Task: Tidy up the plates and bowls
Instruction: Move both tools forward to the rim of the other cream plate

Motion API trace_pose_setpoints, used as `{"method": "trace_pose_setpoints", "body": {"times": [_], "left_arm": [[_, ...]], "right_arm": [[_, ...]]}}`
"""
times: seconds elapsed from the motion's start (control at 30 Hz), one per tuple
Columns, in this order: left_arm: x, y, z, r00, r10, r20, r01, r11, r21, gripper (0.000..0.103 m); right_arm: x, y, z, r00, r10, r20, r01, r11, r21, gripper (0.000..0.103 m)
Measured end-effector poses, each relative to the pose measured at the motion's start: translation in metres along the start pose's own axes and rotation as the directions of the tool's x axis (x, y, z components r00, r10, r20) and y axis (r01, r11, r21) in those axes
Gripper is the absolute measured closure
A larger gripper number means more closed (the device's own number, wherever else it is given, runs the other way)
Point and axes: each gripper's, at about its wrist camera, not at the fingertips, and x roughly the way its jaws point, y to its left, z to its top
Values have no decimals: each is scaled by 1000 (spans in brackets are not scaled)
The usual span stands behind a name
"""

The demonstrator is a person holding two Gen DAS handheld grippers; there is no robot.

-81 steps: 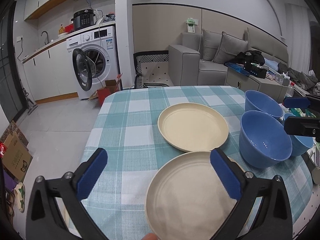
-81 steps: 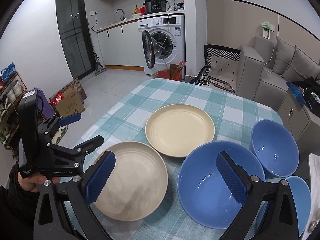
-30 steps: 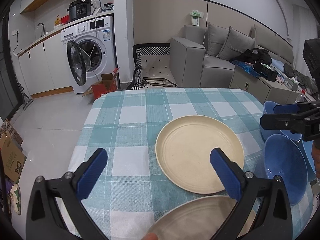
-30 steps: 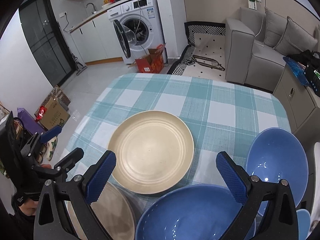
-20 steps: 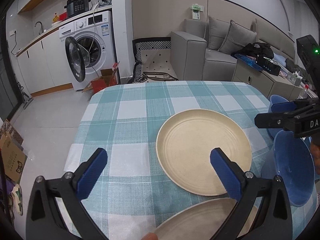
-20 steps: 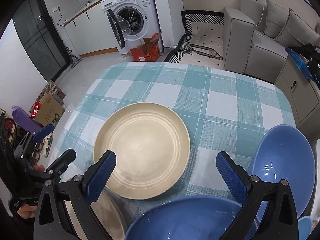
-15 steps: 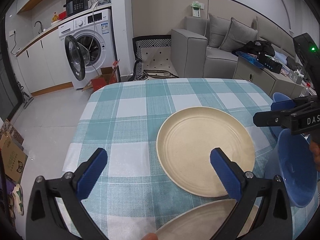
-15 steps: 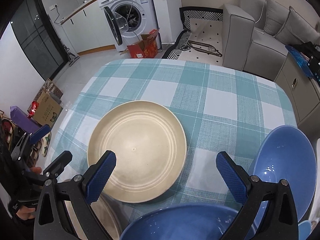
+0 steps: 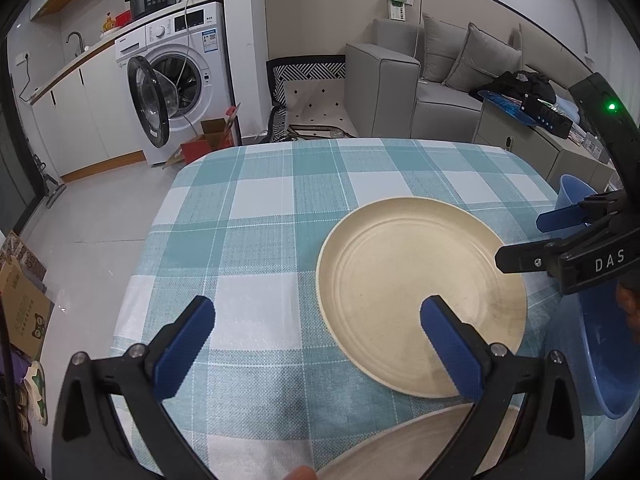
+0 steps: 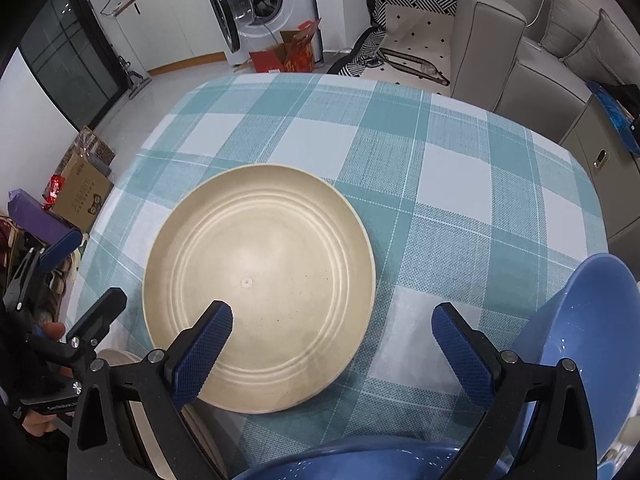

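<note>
Your left gripper point(image 9: 316, 344) and right gripper point(image 10: 332, 350) both hover with fingers spread apart, gripping nothing. The cream plate point(image 10: 258, 294) lies flat on the table point(image 10: 460, 184), larger in frame than 0.5 s ago. Only the right view shows the blue bowl point(image 10: 592, 336) at lower right; the left shows a second plate point(image 9: 400, 446) at bottom.

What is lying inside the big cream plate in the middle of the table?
Nothing lies in the cream plate; only its ridged rings show. The right gripper covers a small near part. The checked tablecloth under it is hidden.
</note>
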Motion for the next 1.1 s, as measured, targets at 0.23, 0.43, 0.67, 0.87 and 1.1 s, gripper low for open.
{"method": "trace_pose_setpoints", "body": {"times": [0.23, 0.43, 0.67, 0.87, 1.1], "left_arm": [[9, -2, -1, 1000, 2, -28, -2, 1000, 20, 0], [18, -3, -2, 998, -6, -55, 7, 1000, 17, 1], [27, -3, -2, 997, -9, -75, 11, 1000, 20, 4], [36, -4, -5, 994, -29, -105, 32, 999, 19, 22], [40, -8, -7, 991, -55, -122, 59, 998, 28, 41]], "right_arm": [[14, -1, 3, 999, -8, -45, 8, 1000, -9, 4], [25, -3, 3, 996, -7, -84, 6, 1000, -8, 12], [34, -6, 2, 994, 6, -110, -7, 1000, -9, 19], [38, -3, 4, 993, 16, -117, -18, 1000, -16, 28], [43, -2, 4, 992, 27, -125, -29, 1000, -13, 42]]}}
